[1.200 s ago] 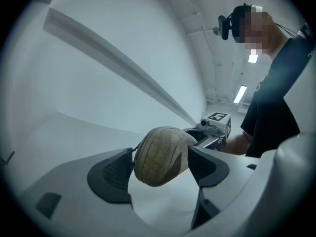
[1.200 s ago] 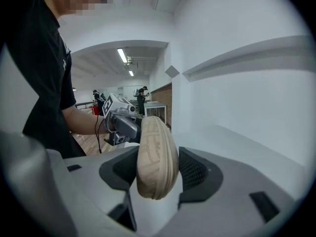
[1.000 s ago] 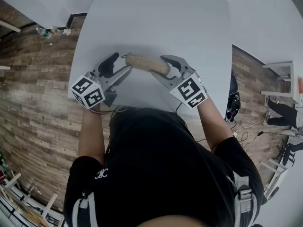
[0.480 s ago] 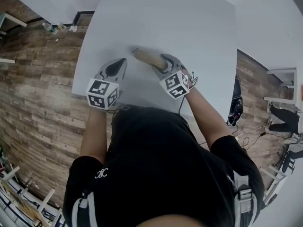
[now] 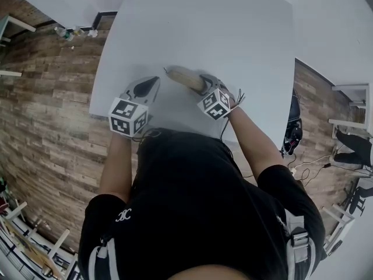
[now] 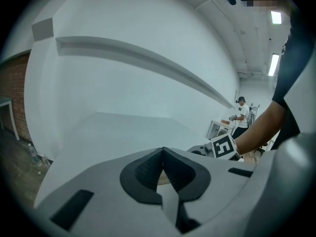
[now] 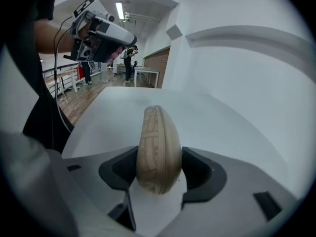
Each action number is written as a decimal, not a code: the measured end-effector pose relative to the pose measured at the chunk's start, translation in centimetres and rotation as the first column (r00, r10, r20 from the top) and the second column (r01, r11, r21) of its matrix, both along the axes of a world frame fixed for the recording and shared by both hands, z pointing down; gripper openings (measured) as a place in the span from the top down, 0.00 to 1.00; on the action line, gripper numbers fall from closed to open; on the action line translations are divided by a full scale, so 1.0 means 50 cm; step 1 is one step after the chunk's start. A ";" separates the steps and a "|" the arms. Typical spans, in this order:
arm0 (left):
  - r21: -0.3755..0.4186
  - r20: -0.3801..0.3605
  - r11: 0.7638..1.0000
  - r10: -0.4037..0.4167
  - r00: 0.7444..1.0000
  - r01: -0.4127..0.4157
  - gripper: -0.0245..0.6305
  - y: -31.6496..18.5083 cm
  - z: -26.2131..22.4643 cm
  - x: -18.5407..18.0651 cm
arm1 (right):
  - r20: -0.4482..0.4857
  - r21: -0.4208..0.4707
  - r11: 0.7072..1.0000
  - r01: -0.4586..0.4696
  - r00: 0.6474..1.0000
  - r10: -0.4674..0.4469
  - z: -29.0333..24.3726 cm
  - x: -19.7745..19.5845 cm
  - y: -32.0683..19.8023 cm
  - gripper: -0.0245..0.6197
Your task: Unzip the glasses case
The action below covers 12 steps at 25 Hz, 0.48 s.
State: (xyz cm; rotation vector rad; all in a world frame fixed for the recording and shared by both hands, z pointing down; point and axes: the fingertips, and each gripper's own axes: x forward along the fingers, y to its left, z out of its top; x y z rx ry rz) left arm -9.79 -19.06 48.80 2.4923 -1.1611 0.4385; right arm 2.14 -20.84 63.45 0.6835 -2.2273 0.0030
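- The white table point(image 5: 233, 45) has broad bare surface beyond and to the right of the work area. In the head view its left edge runs close beside the left gripper point(image 5: 152, 84), with wooden floor point(image 5: 46, 98) past it. The near edge lies just in front of the person's torso.
- The right gripper point(image 5: 204, 85) has its jaws set wide and clamped on one end of the glasses case point(image 5: 185, 76). In the right gripper view, both dark pads point(image 7: 196, 172) bear on the tan case point(image 7: 158, 147) from either side.
- The left gripper point(image 6: 163, 154) has its jaws fully together, with nothing between the pads. It is over the table to the left of the case's free end and does not touch it.
- The case is near the table's near-left corner, with its long axis running from the right gripper's jaws toward the far left. It stands on edge, with a seam line running along its upper side. Contact with the table cannot be confirmed.
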 end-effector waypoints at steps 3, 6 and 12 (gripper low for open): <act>-0.020 0.007 1.000 -0.002 1.000 0.002 0.96 0.003 0.010 0.004 | 0.045 -0.020 1.000 -0.021 0.999 0.022 -0.010 0.005 0.007 0.57; -0.034 0.014 0.999 0.002 1.000 -0.001 0.96 0.005 0.018 0.011 | 0.102 -0.023 0.999 -0.039 0.994 0.041 -0.039 0.007 0.010 0.55; -0.051 0.021 0.999 0.009 1.000 -0.008 0.96 0.002 0.029 0.016 | 0.106 0.001 1.000 -0.001 0.994 0.001 -0.060 -0.003 0.030 0.55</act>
